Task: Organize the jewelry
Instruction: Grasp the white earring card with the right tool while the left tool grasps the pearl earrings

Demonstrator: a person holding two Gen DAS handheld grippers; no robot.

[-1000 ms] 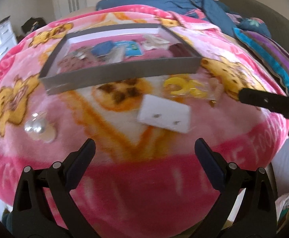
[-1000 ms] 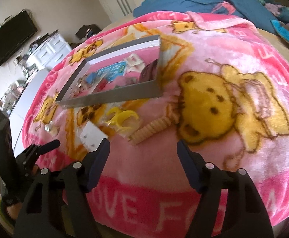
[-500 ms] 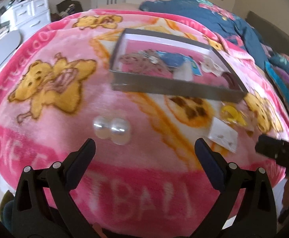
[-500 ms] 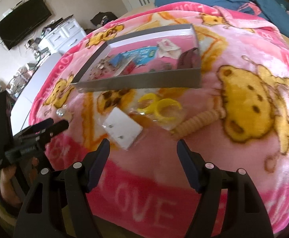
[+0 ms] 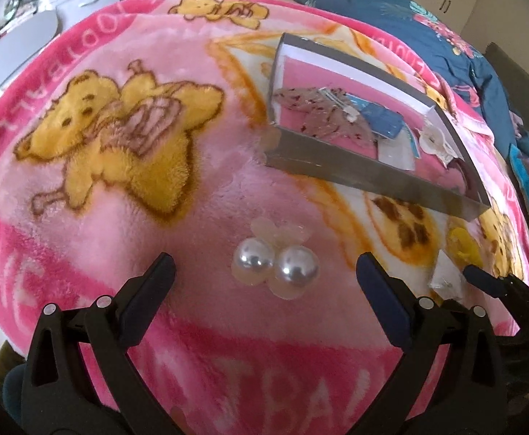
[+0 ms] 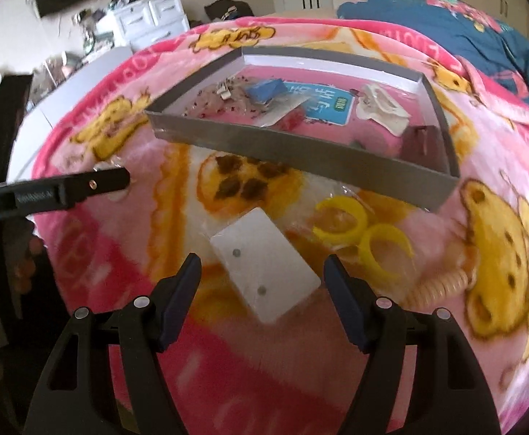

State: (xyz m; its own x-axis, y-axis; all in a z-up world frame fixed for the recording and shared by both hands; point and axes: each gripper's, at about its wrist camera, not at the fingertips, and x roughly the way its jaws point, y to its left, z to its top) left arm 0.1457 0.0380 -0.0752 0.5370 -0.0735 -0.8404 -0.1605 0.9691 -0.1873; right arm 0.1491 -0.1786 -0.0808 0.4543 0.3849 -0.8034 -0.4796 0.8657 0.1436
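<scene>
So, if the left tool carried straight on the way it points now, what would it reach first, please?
Most likely the pearl earrings: they lie on the pink blanket centred between the open left tool fingers. The grey tray sits further off to the right.

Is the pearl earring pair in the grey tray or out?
Out. The pearl earrings lie on the pink blanket, apart from the grey tray, ahead of the open left gripper.

You see two pearl beads (image 5: 276, 267), one grey tray (image 6: 300, 152), one white earring card (image 6: 264, 272) bearing two studs, two yellow rings (image 6: 362, 232), one coiled cream hair tie (image 6: 442, 286), one pink blanket (image 5: 192, 181).
</scene>
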